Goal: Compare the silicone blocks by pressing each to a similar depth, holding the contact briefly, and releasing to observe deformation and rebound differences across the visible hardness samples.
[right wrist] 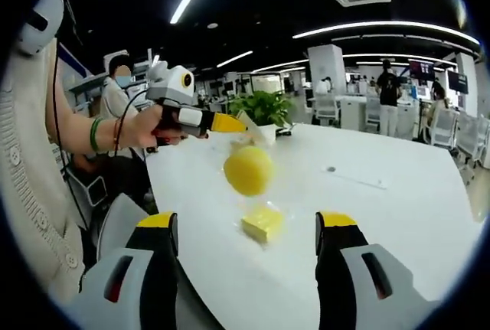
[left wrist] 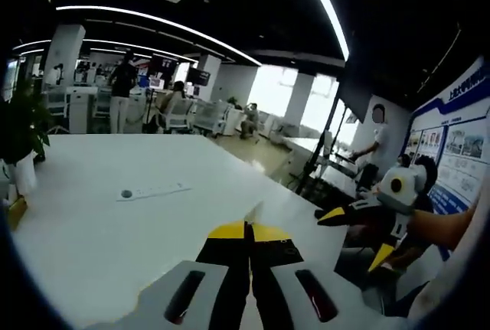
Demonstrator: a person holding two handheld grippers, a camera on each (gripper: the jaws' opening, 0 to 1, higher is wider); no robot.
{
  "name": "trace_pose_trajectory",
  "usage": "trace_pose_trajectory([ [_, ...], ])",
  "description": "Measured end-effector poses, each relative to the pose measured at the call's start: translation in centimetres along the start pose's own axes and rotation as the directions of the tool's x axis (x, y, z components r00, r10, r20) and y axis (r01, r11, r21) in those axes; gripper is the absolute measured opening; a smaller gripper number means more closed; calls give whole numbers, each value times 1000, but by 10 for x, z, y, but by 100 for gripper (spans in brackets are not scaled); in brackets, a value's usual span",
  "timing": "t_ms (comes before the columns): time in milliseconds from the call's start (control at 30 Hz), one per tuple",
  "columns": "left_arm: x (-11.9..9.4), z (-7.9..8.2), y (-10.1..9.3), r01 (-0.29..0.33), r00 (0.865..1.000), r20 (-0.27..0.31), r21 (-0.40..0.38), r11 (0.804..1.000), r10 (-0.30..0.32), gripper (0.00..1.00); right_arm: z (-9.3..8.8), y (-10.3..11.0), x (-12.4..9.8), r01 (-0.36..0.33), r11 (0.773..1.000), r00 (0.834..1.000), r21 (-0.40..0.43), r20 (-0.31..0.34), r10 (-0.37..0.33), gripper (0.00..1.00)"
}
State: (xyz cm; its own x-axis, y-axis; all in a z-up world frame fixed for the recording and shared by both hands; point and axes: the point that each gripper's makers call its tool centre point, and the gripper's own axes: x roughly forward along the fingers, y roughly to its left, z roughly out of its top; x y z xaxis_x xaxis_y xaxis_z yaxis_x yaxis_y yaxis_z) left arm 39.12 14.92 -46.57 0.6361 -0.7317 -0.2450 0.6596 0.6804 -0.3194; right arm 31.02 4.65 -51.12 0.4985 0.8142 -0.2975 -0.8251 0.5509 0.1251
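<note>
Now my left gripper [left wrist: 249, 230] is pinched together over bare white table [left wrist: 115, 230], my right gripper [right wrist: 253, 227] gapes around the yellow block [right wrist: 262, 223] and yellow ball [right wrist: 248, 170] near the table's edge.

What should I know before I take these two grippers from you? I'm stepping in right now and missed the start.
Left gripper: shut, empty, above the white table.
Right gripper: open, empty, jaws either side of the samples but apart from them.
Samples: yellow ball and yellow square block near the table's edge, ahead of the right gripper.
Done: no press under way; earlier presses can't be told.
Left: press each sample, hold, release, compare.
</note>
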Motion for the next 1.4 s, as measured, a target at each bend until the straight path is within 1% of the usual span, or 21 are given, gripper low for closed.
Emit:
trace_pose_trajectory([
  [167, -4, -1, -2, 16, 1000, -10, 25, 1000, -16, 0, 10, -2, 7, -27, 999, 999, -43, -30, 26, 69],
  [233, -5, -1, -4, 26, 1000, -13, 28, 999, -26, 0, 17, -5, 11, -64, 995, 996, -82, -67, 58, 69],
  [267, -4, -1, -7, 35, 999, -16, 28, 999, -34, 0, 18, -6, 12, -70, 994, 995, -87, -76, 63, 69],
  [300, -4, -1, -7, 37, 999, -17, 30, 999, -37, 0, 23, -9, 16, -101, 988, 991, -117, -98, 89, 69],
  [367, -2, -1, -9, 47, 999, -22, 38, 998, -46, 0, 29, -12, 21, -122, 984, 987, -128, -116, 108, 69],
  [400, -2, -1, -11, 57, 998, -25, 36, 998, -57, 0, 32, -16, 25, -134, 980, 984, -149, -137, 114, 69],
  [433, -1, 0, -12, 60, 998, -24, 40, 997, -59, 0, 34, -17, 26, -139, 978, 983, -155, -142, 117, 69],
  [500, 0, 2, -15, 72, 997, -25, 42, 996, -71, 0, 44, -19, 34, -165, 970, 979, -176, -146, 141, 69],
  [633, 2, 5, -19, 88, 996, -23, 43, 995, -87, 0, 52, -22, 50, -231, 950, 962, -211, -198, 189, 69],
  [733, 4, 8, -23, 111, 994, -28, 49, 993, -110, 0, 49, -23, 66, -288, 932, 938, -221, -261, 228, 69],
  [800, 5, 11, -24, 119, 993, -29, 53, 991, -118, 0, 46, -21, 75, -319, 919, 924, -232, -290, 248, 69],
  [833, 5, 11, -25, 125, 992, -30, 51, 991, -123, 0, 43, -19, 81, -342, 909, 913, -236, -314, 262, 68],
  [900, 6, 14, -26, 132, 991, -26, 55, 990, -130, 0, 42, -16, 93, -370, 897, 900, -242, -333, 281, 66],
  [967, 7, 16, -27, 137, 990, -21, 57, 989, -136, 0, 39, -12, 103, -403, 888, 883, -223, -351, 313, 65],
  [1067, 7, 21, -30, 152, 988, -16, 58, 987, -151, 0, 36, -8, 113, -431, 877, 868, -212, -364, 338, 63],
  [1133, 6, 23, -30, 158, 987, -13, 60, 986, -158, 0, 33, -3, 119, -454, 866, 854, -207, -380, 357, 61],
  [1200, 4, 25, -31, 170, 985, -11, 58, 984, -170, 0, 31, 2, 123, -482, 852, 837, -204, -395, 379, 57],
  [1267, 3, 26, -32, 178, 984, -8, 57, 982, -178, 0, 29, 5, 126, -500, 844, 824, -194, -405, 396, 54],
  [1333, 2, 28, -34, 199, 980, 1, 25, 980, -200, 0, 29, 5, 128, -505, 840, 822, -197, -407, 399, 47],
  [1367, 1, 30, -33, 194, 981, 9, 29, 981, -194, 0, 30, 5, 128, -508, 838, 821, -199, -407, 401, 41],
  [1400, 1, 31, -31, 193, 981, 11, 23, 981, -193, 0, 30, 9, 126, -529, 828, 808, -187, -410, 423, 36],
])
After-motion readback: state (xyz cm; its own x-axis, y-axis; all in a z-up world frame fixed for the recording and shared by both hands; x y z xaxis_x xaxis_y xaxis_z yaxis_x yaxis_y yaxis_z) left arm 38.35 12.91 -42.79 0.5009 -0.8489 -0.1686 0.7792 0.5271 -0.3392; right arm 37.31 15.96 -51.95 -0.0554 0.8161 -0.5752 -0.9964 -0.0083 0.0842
